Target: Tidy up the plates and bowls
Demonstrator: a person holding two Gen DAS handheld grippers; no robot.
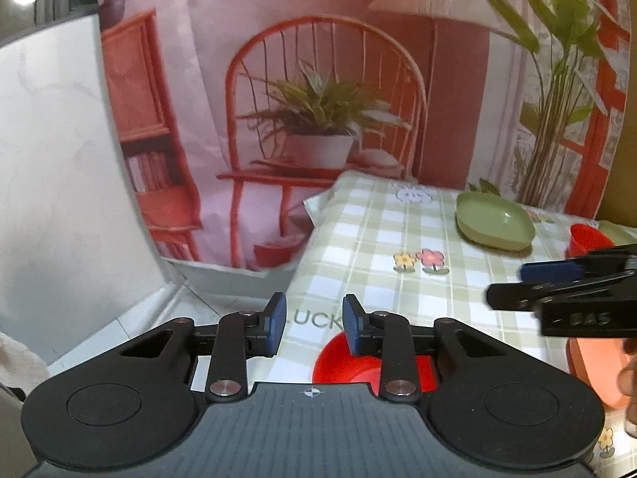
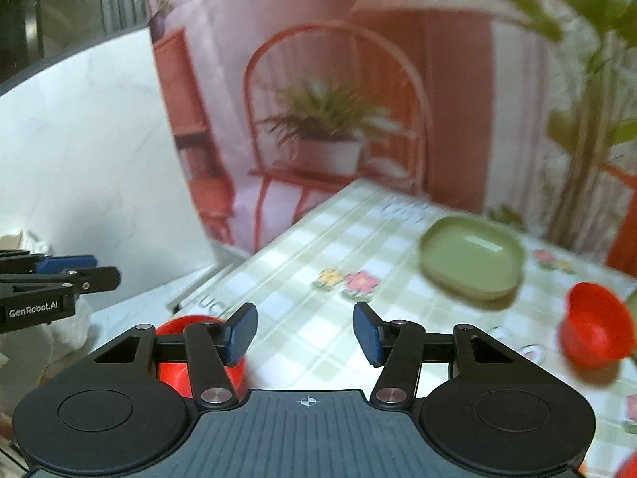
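Note:
My left gripper (image 1: 314,318) is open above the table's near left corner, with only checked cloth showing between its blue pads. A red bowl (image 1: 334,362) sits just below it, its rim partly behind the right finger. My right gripper (image 2: 305,330) is open too, and nothing is between its pads. In that view the same red bowl (image 2: 175,370) lies behind its left finger. A green plate (image 1: 493,221) (image 2: 471,257) rests farther back on the table. A second red bowl (image 1: 587,239) (image 2: 597,326) stands to its right. Each gripper shows sideways in the other's view, the right gripper (image 1: 513,283) and the left gripper (image 2: 95,271).
The table (image 1: 398,239) wears a green-checked cloth with flower prints; its left edge drops to a pale tiled floor. An orange bowl (image 1: 593,370) sits at the near right beside a hand (image 1: 629,378). A printed backdrop of a red chair and plants hangs behind.

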